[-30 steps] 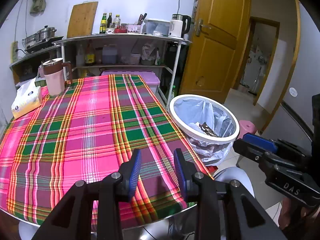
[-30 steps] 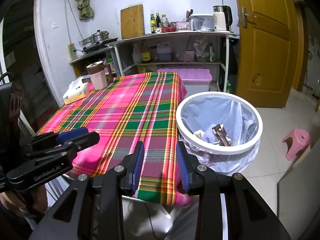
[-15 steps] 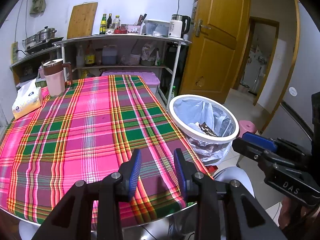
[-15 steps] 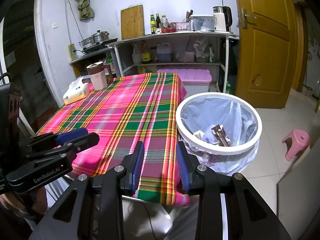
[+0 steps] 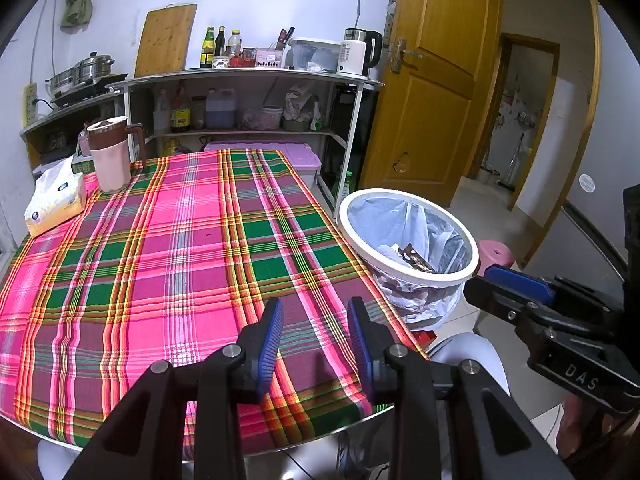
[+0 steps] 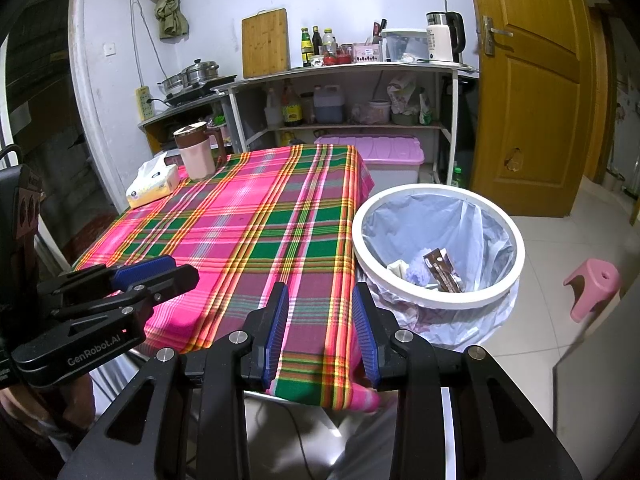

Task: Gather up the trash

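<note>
A white-rimmed trash bin point(image 5: 408, 236) with a bluish bag stands on the floor by the table's right side; it also shows in the right wrist view point(image 6: 438, 240). Inside lie a brown wrapper point(image 6: 442, 270) and pale scraps. My left gripper point(image 5: 314, 320) is open and empty, above the near edge of the pink plaid tablecloth point(image 5: 168, 248). My right gripper point(image 6: 320, 308) is open and empty, above the table's near right corner, just left of the bin. Each gripper shows in the other's view.
A pink jug point(image 5: 110, 154) and a tissue pack point(image 5: 54, 204) stand at the table's far left. Behind are metal shelves point(image 5: 248, 80) with bottles and a kettle, a lilac storage box point(image 6: 372, 156), a wooden door point(image 5: 436, 80), and a pink stool point(image 6: 592, 286) on the floor.
Both views have shifted very slightly. The grippers stay open and empty, and nothing on the table or in the bin has moved.
</note>
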`<state>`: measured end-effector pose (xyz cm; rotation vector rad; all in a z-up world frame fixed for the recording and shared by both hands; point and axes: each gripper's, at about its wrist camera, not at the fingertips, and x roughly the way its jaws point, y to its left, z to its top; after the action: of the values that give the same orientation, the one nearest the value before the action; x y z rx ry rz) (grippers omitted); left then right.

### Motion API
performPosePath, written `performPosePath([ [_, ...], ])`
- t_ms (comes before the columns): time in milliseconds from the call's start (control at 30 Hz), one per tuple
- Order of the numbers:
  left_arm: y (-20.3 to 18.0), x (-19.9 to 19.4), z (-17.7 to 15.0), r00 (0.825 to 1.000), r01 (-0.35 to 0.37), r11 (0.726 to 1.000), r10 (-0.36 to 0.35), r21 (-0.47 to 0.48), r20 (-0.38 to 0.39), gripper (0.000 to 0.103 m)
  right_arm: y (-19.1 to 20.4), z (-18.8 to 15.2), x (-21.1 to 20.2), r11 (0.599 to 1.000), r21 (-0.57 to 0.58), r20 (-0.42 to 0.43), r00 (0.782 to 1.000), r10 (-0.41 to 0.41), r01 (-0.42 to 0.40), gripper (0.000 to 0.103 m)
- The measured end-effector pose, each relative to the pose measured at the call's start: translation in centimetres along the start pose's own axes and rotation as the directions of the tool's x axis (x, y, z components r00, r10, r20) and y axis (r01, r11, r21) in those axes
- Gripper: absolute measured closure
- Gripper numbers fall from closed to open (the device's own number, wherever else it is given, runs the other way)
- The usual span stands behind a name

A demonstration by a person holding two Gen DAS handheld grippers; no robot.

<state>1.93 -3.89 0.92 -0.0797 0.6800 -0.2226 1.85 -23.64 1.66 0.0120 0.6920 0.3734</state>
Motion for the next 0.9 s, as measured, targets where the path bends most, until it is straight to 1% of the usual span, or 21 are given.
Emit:
performPosePath([
  [900,0.15,-0.07,-0.31,1.000,-0.008,1.000,0.008,0.001,-0.004,0.070,0.03,-0.02,-0.04,1.000,0.000,-0.004,1.000,0.001,-0.001,0.069],
])
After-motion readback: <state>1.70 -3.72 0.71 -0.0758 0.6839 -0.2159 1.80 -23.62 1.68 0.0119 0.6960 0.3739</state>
